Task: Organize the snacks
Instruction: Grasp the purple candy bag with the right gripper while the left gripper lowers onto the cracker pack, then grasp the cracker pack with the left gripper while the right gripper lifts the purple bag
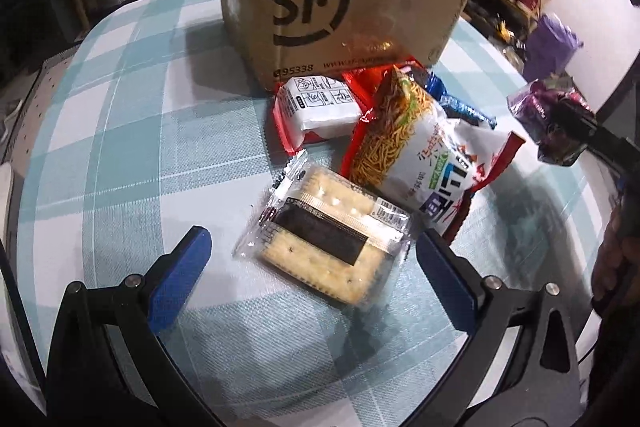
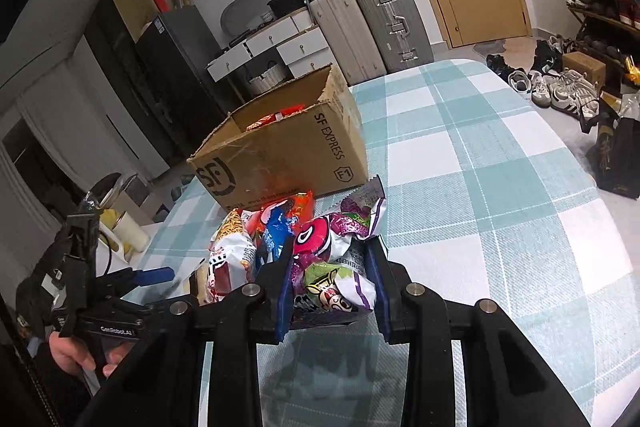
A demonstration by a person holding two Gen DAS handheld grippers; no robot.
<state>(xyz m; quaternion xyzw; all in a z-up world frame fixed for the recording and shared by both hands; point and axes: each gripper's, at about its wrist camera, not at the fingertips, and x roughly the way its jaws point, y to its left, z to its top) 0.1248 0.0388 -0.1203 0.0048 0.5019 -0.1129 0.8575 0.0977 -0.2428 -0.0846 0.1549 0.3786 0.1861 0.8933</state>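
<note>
Your right gripper [image 2: 332, 283] pinches a crinkled purple snack bag [image 2: 340, 259] between its blue pads, lifted clear of the checked tablecloth [image 2: 480, 187] — likely headed for the open cardboard box [image 2: 288, 151] just behind the snack pile, which already holds something orange. Your left gripper [image 1: 312, 255] hovers with jaws spread wide on either side of a clear cracker pack [image 1: 324, 239] lying flat, not yet touching it — seemingly poised to grab. A noodle bag [image 1: 412, 135] lies just beyond.
</note>
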